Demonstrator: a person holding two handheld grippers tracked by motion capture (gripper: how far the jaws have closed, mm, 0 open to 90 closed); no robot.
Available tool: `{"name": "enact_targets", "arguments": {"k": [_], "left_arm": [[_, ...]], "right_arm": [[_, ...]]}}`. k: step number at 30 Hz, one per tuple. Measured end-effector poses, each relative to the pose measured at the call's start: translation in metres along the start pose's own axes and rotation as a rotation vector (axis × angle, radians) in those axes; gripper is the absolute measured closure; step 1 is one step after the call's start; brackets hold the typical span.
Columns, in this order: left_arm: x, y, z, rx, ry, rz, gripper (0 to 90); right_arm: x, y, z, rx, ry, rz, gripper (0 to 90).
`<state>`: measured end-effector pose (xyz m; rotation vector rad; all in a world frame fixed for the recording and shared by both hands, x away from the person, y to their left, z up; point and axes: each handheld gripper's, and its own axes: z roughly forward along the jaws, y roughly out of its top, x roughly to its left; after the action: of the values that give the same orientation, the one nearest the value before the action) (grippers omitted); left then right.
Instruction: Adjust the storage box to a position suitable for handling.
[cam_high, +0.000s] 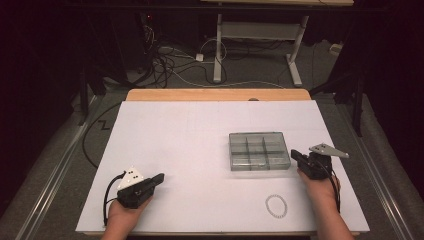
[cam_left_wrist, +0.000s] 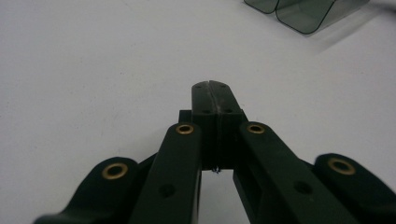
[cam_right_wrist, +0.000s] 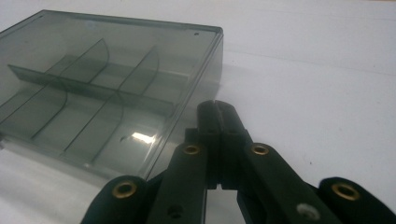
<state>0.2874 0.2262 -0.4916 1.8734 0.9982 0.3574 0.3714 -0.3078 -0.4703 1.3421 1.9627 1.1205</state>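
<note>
- Smoke-grey transparent plastic organiser box (cam_high: 259, 150) with a flat lid and inner dividers forming six compartments is lying on the white table surface (cam_high: 190, 150), right of centre.
- Seen in the right gripper view, the box (cam_right_wrist: 93, 88) is sitting closed, its near corner just beside the black jaw tips, at about ten o'clock from them; whether they are touching it I cannot tell.
- Right gripper (cam_high: 295, 156), black with a grey three-cornered plate on top, is sitting at three o'clock from the box, pointing toward its right edge, with the jaws pressed together and nothing between them (cam_right_wrist: 218, 109).
- White beaded ring-shaped bracelet (cam_high: 276, 205) is lying flat on the table at about five o'clock from the box, well apart from it and just left of the person's right forearm.
- Left gripper (cam_high: 159, 178), black with a white three-cornered plate, is resting at about eight o'clock from the box, well apart from it, near the table's near-left part.
- Its jaws (cam_left_wrist: 212, 91) are likewise closed tight and gripping nothing, pointing over bare white surface, with a corner of the box (cam_left_wrist: 303, 14) showing at one o'clock.
</note>
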Motion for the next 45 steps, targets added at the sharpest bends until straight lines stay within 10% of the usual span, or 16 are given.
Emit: {"name": "enact_targets", "arguments": {"k": [45], "left_arm": [[0.006,0.000,-0.003,0.013,0.027,-0.019,88.2]], "right_arm": [[-0.022,0.053,0.072,0.004,0.024,0.036,90.0]]}}
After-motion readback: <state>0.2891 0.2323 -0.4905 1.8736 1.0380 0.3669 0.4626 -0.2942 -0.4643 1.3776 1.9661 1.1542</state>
